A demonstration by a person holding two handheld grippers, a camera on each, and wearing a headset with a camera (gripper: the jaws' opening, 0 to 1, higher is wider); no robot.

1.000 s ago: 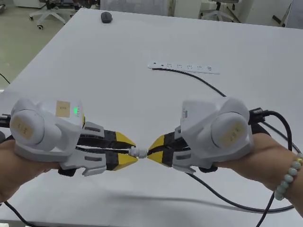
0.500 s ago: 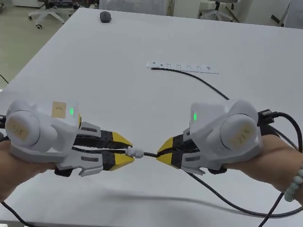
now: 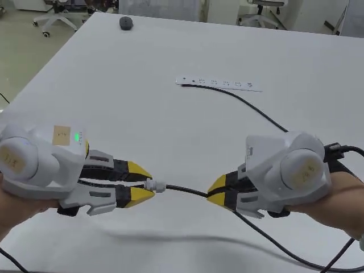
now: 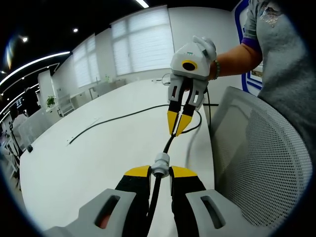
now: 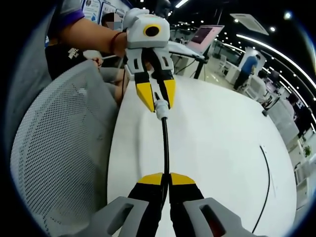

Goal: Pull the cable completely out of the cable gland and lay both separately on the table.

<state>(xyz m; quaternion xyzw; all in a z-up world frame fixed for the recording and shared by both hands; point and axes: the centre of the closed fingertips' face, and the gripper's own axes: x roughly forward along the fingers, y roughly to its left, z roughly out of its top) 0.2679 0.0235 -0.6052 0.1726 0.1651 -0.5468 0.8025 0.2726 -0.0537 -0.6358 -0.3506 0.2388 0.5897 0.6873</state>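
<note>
- left gripper (image 3: 149, 185) jaws pinched on the white cable gland (image 3: 155, 185), up over the table (image 3: 170, 125)
- right gripper (image 3: 212, 191) jaws closed on the black cable (image 3: 185, 190) nearby
- gland's small, hard, probably slick, so grab its body; cable's thin and bendy, grip near the gland

Bright, even indoor light falls from above on the white table (image 3: 170, 51) in the head view, which is sharp and shows little glare. Soft, faint shadows lie on the table below the left gripper (image 3: 151, 185) and the right gripper (image 3: 209, 191). Both gripper views bend strongly toward their edges. In the left gripper view, tall windows (image 4: 140, 47) glow pale and ceiling strip lights (image 4: 143, 3) shine. In the right gripper view the far background is slightly soft, under a bright light strip (image 5: 256, 42).
</note>
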